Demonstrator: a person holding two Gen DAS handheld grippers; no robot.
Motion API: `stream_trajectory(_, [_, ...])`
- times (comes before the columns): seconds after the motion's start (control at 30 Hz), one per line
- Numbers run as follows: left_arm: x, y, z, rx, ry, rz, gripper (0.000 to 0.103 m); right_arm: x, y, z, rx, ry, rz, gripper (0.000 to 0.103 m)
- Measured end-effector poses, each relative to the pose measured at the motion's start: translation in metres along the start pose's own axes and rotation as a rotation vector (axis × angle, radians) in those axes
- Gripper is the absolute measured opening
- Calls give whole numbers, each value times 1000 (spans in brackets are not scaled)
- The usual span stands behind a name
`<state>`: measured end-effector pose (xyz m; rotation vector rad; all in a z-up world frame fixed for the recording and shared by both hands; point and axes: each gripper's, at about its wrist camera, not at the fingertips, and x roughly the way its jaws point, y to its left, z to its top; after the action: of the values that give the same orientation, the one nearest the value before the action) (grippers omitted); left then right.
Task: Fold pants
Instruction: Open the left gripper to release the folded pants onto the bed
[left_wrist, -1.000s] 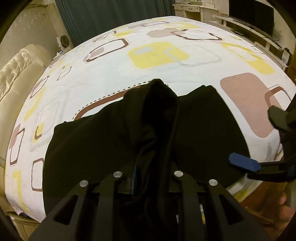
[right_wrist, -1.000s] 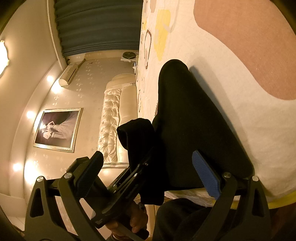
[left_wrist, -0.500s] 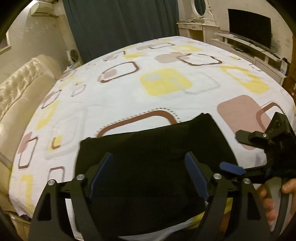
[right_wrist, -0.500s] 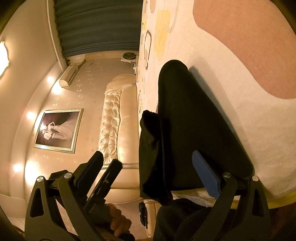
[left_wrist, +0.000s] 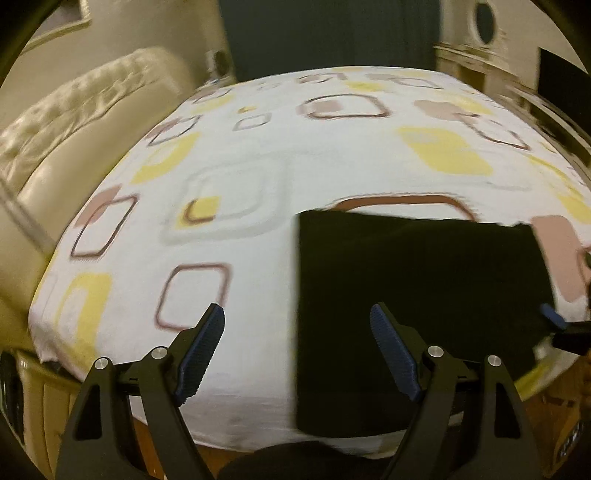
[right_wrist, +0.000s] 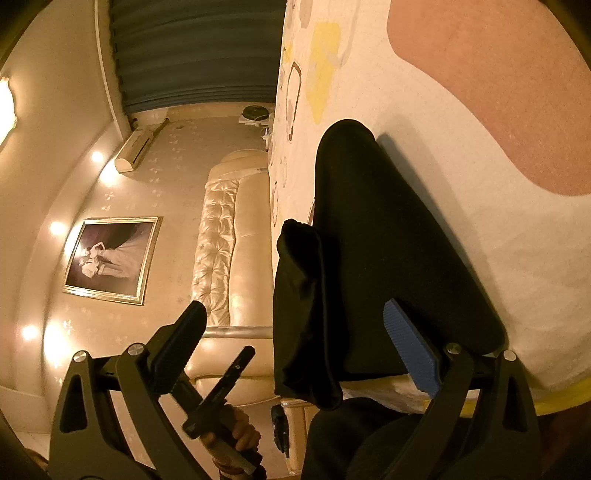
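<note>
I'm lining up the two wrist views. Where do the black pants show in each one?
Left wrist: black pants lie right of centre, folded flat on the patterned bedsheet.
Right wrist: pants at centre, between the open fingers.
Shared landmark: the cream tufted headboard.

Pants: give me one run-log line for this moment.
pants: folded, flat on bed near edge | left hand-held gripper: open, empty | right hand-held gripper: open, empty

Bed carries a white sheet printed with yellow, pink and brown rounded squares. Folded black pants lie flat on it at the near edge, one end hanging slightly over the side.
</note>
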<state>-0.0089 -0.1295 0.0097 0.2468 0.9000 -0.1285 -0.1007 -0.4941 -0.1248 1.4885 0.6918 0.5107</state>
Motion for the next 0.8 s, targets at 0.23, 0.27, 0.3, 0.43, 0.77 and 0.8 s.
stream_trajectory(0.23, [22, 43, -19, -103, 48, 33, 80, 0, 0, -1, -17, 3, -19, 97])
stream_trajectory(0.27, [26, 44, -20, -96, 59, 35, 80, 0, 0, -1, -16, 3, -20, 97])
stream_trajectory(0.3, [29, 45, -21, -85, 64, 33, 80, 0, 0, -1, -17, 3, -22, 97])
stream_trajectory(0.43, [36, 46, -25, -82, 65, 13, 80, 2, 5, -3, -31, -5, -62, 97])
stream_trajectory(0.77, [45, 43, -27, -85, 78, -18, 80, 17, 31, -8, -166, 22, -239, 97])
stream_trajectory(0.8, [46, 44, -27, -90, 80, -21, 80, 19, 33, -9, -181, 26, -256, 97])
